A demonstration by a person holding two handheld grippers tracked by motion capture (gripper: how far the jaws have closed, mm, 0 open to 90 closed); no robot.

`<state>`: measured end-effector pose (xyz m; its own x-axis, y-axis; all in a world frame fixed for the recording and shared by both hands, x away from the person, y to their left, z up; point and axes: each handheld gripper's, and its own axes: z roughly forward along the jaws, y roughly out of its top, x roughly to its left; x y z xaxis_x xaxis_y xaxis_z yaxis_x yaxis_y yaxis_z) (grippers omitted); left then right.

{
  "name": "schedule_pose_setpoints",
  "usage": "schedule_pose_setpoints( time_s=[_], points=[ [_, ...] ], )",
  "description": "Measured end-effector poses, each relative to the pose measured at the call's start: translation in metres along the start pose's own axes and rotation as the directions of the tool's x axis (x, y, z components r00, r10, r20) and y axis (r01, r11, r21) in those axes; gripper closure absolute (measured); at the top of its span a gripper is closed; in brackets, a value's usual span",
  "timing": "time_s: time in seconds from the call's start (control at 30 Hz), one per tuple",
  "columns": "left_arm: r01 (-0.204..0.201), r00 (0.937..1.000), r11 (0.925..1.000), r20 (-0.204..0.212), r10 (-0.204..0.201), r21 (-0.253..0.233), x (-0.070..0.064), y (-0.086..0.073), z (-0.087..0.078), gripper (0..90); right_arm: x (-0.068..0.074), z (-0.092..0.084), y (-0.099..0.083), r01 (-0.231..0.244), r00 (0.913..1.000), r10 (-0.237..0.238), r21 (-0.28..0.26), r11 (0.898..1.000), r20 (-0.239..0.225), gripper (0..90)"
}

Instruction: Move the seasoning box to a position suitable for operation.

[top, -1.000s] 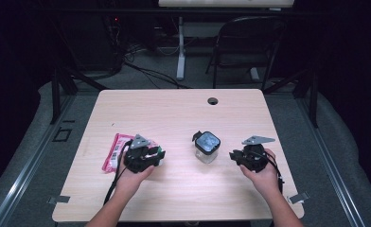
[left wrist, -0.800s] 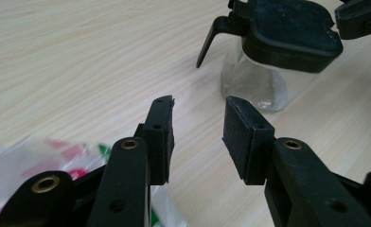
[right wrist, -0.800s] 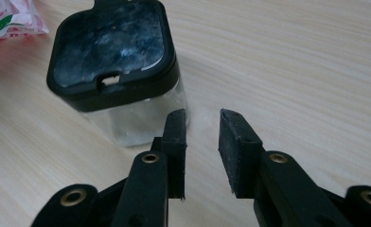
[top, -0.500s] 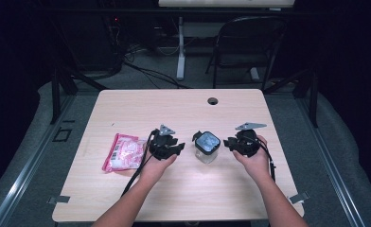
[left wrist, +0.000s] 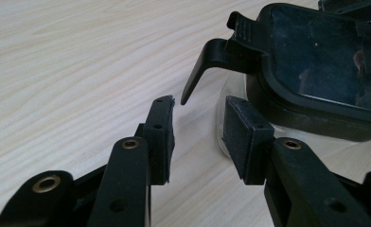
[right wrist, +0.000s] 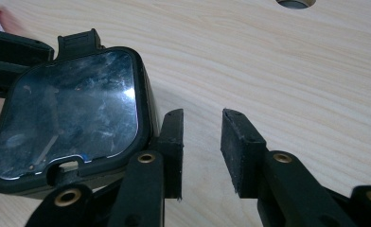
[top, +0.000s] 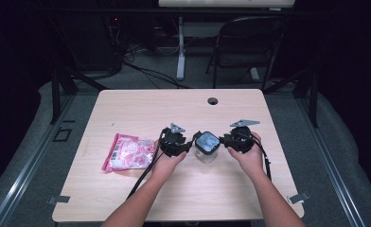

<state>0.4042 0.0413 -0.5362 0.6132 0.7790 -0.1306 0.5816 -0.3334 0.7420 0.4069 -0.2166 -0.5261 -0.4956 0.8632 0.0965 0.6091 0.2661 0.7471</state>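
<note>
Nearest you: your two forearms, coming in from the near edge of the counter (top: 127, 109) in the high view, converging toward its middle.

Left gripper (top: 189, 145) — held in your left hand, just left of the container. In the left gripper view its jaws stand partly apart with bare wood between them; the right-hand pad sits just beside the container's clear wall, and you cannot tell whether it touches. The lid's black latch tab (left wrist: 200, 71) hangs just above and between the pad tips. The jaws have just been closing a little, with nothing gripped.

Right gripper (top: 223, 140) — held in your right hand, just right of the container. In the right gripper view its jaws are partly apart over bare wood; the left-hand pad lies close against the lid's edge, the other pad well clear. These jaws have just been opening, nothing between them.

Container (top: 206, 147) — small, clear-walled, with a black-framed see-through lid (right wrist: 70, 113); upright on the counter, between the two grippers, near the middle.

Pink packet (top: 127, 151) — lying flat, left of the left gripper, apart from it.

Cable hole (top: 213, 100) — round, near the counter's far edge.

Beyond the counter: a chair (top: 250, 47) in the dark.
</note>
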Motion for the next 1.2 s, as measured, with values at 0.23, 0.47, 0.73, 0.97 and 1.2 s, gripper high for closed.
schedule_pose_setpoints(
  time_s=[0.23,0.47,0.73,0.97,1.2],
  points=[
    [-0.012,0.9999,0.9999,0.000,0.012,0.007,-0.005,0.001,0.004,66.1,-0.002,0.001,0.000,-0.007,0.9999,0.007,0.005,1.000,-0.015,70.2],
    [-0.003,1.0000,0.9998,0.003,0.003,0.020,-0.007,0.002,0.003,71.2,0.000,-0.001,-0.004,-0.019,0.9990,0.020,0.006,1.000,-0.041,74.3],
    [-0.013,0.9999,0.9989,0.002,0.013,0.045,-0.013,0.002,-0.001,74.2,0.013,-0.013,-0.012,0.020,0.9982,-0.019,0.023,1.000,-0.058,75.1],
    [-0.031,0.9995,0.9961,0.005,0.031,0.083,-0.022,-0.001,-0.009,76.2,0.025,-0.026,-0.024,0.036,0.9954,-0.034,0.027,0.999,-0.089,75.4],
    [-0.074,0.9973,0.9918,0.011,0.073,0.105,-0.028,-0.010,-0.022,78.0,0.039,-0.036,-0.035,0.030,0.9938,-0.025,0.038,0.999,-0.108,77.4]
  ],
)
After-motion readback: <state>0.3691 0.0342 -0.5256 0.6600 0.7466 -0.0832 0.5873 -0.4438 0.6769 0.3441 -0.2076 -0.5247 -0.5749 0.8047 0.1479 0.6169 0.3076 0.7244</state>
